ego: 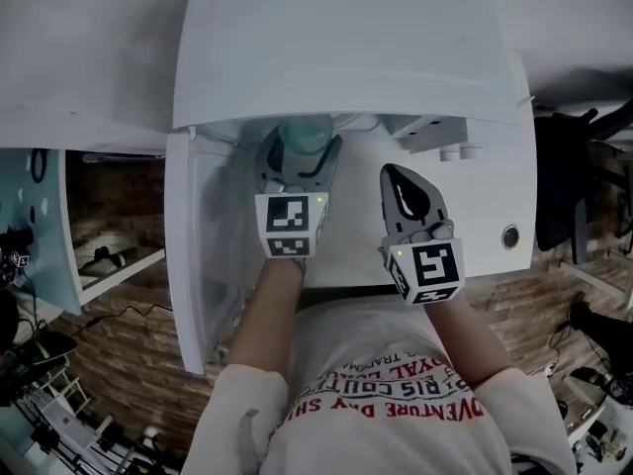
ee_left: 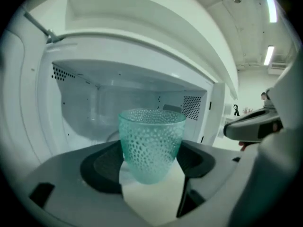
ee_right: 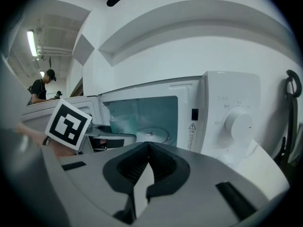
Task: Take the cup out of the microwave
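A teal dimpled glass cup stands upright between the pads of my left gripper, which is shut on its sides. It is held at the mouth of the open white microwave, with the cavity behind it. From the right gripper view the cup shows just in front of the opening, next to the glass turntable. My right gripper hovers before the control panel, shut with nothing in it.
The microwave door hangs open to the left of my left arm. A dark chair stands at the right, and a shelf with cables at the left. A person stands far off in the room.
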